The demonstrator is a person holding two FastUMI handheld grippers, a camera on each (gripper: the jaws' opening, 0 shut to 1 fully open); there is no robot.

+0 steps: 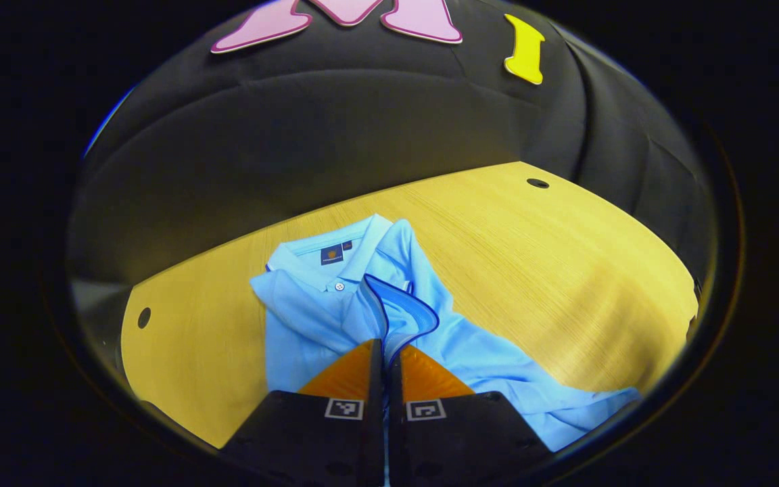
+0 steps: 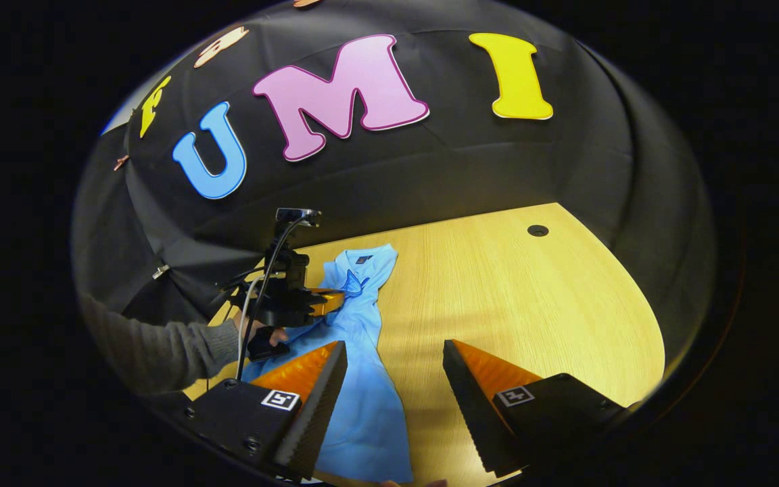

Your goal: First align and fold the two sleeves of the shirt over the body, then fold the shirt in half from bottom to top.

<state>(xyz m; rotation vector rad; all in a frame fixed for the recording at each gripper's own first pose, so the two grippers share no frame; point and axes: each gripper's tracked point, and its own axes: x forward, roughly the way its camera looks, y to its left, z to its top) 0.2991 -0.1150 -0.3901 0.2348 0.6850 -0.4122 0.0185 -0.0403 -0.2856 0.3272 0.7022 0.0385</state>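
My left tool (image 1: 385, 348) is pinched tight on the dark-trimmed sleeve (image 1: 399, 308) of the shirt, fingers nearly touching w/ the cloth edge between them; sleeve is lifted & drawn in over the body. My right tool (image 2: 395, 352) hangs wide apart, gripping nothing, above the shirt's lower part. Worktop (image 1: 531, 257) is pale wood w/ a small round hole (image 1: 537, 183) at the far right corner & another (image 1: 144, 317) at the left edge. Shirt (image 1: 308, 318), light blue polo, lies across it, collar (image 1: 325, 260) toward the back wall, hem end rumpled near me. In the right gripper view my sleeved hand (image 2: 261, 335) holds the left tool over the shirt's chest.
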